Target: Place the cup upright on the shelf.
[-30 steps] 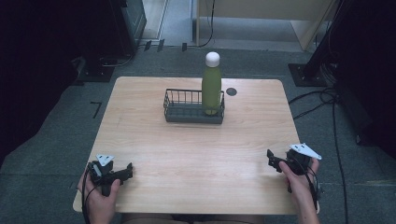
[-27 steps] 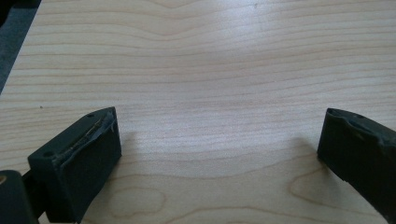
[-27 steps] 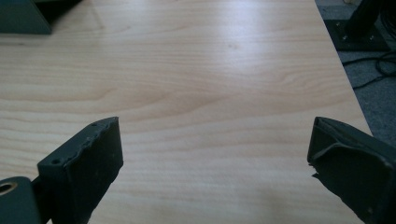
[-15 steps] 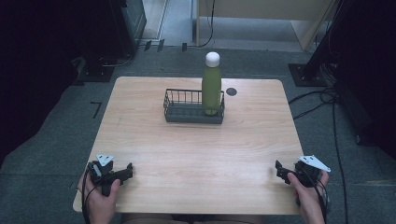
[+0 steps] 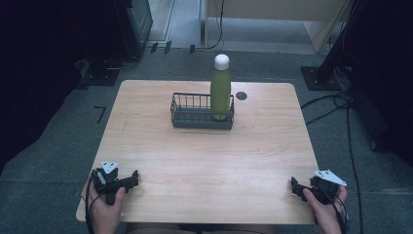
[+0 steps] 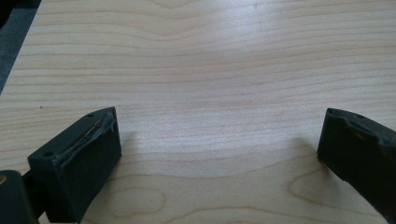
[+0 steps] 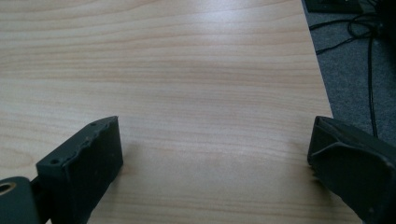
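A green bottle [image 5: 220, 92] with a white cap stands upright in the right end of a dark wire basket [image 5: 195, 114] at the far middle of the wooden table [image 5: 204, 161]. My left gripper [image 5: 132, 178] rests at the near left corner, held in a hand. Its jaws stand wide apart over bare wood [image 6: 219, 135], so it is open and holds nothing. My right gripper [image 5: 294, 185] sits at the near right corner, also open, with nothing between its fingers [image 7: 79, 163] and the table's right edge just beyond.
A small dark round hole [image 5: 241, 95] marks the tabletop right of the basket. Cables [image 5: 341, 105] trail over the grey floor to the right. Dark equipment stands [image 5: 122, 39] flank the far side.
My right gripper has drawn back toward the near right corner of the table. The left gripper, bottle and basket have stayed put.
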Motion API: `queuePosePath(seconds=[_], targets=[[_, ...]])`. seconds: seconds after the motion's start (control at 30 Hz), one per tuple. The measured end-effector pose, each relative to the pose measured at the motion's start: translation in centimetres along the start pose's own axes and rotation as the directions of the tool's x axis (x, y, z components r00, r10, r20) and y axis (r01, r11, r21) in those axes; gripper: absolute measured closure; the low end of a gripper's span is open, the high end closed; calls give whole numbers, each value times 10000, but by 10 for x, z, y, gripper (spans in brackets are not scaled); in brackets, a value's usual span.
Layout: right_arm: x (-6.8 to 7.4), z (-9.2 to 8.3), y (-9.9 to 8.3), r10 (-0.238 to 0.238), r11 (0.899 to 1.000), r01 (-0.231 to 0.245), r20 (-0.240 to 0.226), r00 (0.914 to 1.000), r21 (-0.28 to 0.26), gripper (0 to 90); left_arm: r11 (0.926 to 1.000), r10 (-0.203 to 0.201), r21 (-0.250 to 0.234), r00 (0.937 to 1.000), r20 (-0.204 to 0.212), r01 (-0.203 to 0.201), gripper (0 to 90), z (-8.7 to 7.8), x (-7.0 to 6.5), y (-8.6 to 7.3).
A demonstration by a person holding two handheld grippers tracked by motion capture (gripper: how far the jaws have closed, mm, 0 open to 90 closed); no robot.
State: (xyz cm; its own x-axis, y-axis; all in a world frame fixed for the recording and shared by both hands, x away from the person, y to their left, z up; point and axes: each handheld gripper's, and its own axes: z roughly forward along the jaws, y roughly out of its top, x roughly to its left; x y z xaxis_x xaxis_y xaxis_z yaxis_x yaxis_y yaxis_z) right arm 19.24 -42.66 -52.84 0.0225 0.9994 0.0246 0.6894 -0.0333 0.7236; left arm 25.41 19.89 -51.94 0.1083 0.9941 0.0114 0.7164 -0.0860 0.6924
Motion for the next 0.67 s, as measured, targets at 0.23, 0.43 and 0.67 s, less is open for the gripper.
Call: queuePosePath(seconds=[0.23,0.43,0.67], targets=[[2,0,-1,-1,10000,1,7,10000,-7,30,10000,-3,-2,10000,-1,3,0,0,0,0],[6,0,0,397,9992,-397,409,9984,-1,21,10000,0,4,10000,-1,0,0,0,0,0],[6,0,0,383,9993,-384,385,9985,8,21,10000,1,3,10000,0,-1,0,0,0,0]])
